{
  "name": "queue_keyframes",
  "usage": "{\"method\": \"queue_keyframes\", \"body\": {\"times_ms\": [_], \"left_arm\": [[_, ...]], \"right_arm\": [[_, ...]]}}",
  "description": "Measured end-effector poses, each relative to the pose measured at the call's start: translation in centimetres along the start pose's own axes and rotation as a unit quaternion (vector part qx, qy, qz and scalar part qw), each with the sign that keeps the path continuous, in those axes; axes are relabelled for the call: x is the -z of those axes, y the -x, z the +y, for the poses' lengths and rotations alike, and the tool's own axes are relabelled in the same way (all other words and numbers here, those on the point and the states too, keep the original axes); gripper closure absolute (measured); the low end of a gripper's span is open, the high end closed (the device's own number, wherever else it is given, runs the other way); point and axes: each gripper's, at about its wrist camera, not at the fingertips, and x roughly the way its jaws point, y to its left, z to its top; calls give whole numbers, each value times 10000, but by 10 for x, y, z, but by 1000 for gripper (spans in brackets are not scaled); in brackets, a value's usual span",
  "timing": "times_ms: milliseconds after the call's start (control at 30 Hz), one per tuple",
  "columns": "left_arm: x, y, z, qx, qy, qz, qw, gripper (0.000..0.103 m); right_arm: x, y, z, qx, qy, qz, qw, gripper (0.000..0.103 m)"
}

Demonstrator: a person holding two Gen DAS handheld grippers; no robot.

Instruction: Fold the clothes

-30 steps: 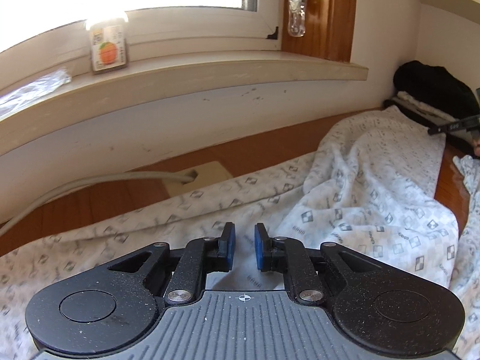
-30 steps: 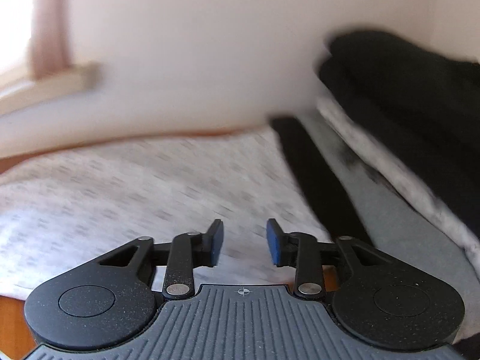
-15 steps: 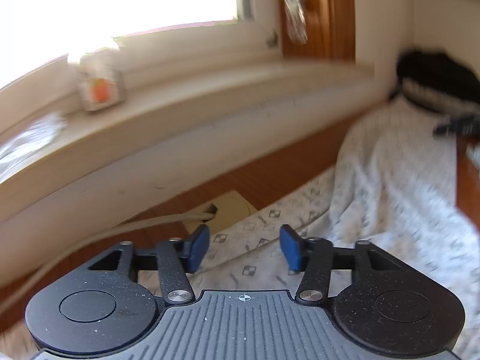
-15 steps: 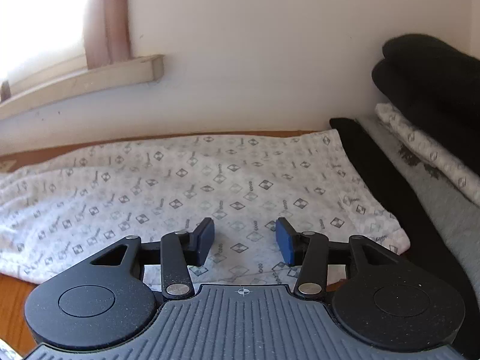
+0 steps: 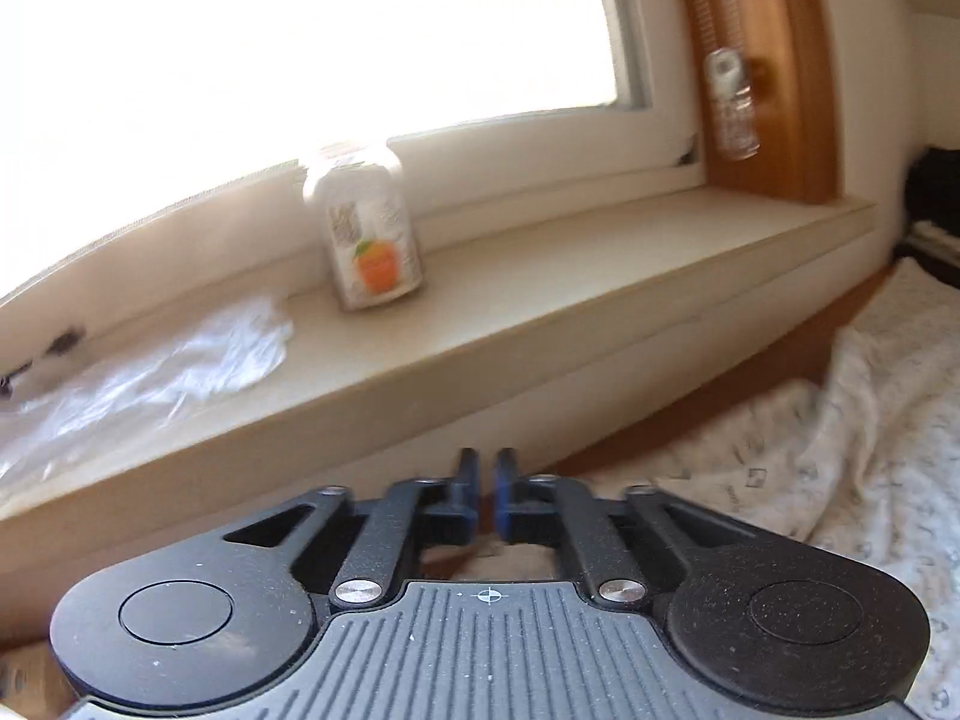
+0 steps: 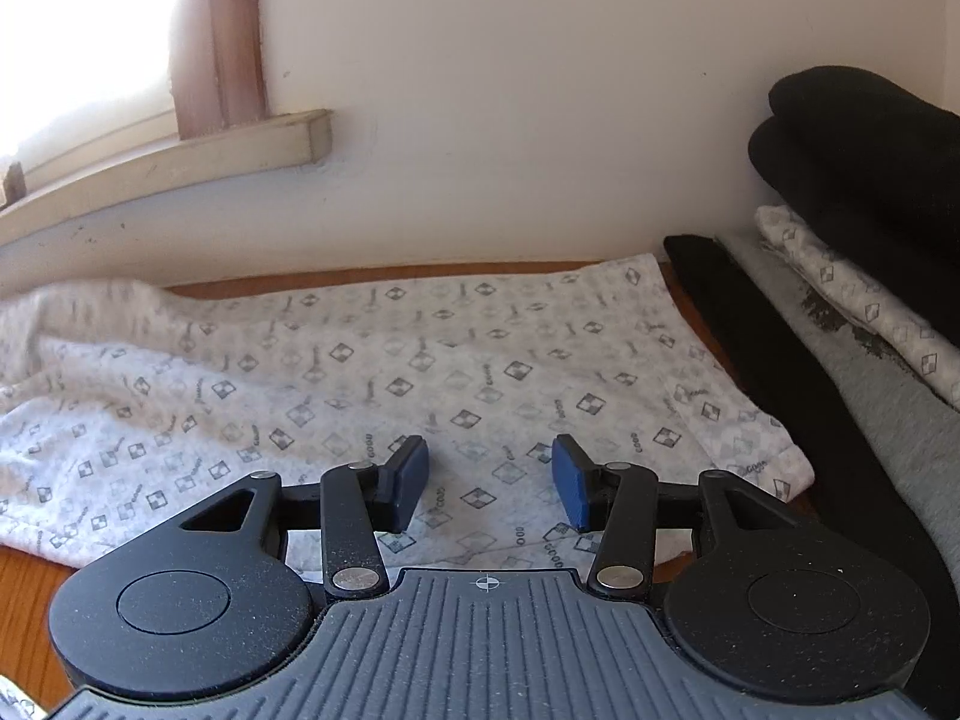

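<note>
A white garment with grey diamond print lies spread on the wooden table. My right gripper hovers open just above its near hem, and the pads touch nothing. My left gripper points at the wall under the window sill, and its jaws are closing to a thin slit. The garment climbs from the right to the left gripper's right finger. I cannot see the cloth inside the slit. In the right wrist view the garment's far left end is raised and blurred.
Folded clothes are stacked at the right: a black bundle on a patterned piece, grey cloth and a black strip. On the window sill stand a jar with an orange label and a plastic bag.
The left gripper opened wide, then closed to a slit while rising and turning towards the sill. The garment's left end lifted. The right gripper spread a little wider.
</note>
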Motion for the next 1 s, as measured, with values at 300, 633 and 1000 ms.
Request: {"method": "queue_keyframes", "body": {"times_ms": [300, 633, 1000], "left_arm": [[4, -9, -48, 802, -380, -71, 9960, 46], [-16, -58, -110, 1109, -891, 163, 9897, 42], [-9, -62, -91, 1179, -357, 122, 9923, 35]], "right_arm": [[0, 0, -1, -8, 5, -1, 10000, 56], [0, 1, -2, -45, -53, -8, 10000, 56], [-61, -33, 0, 53, -177, -265, 9995, 68]]}}
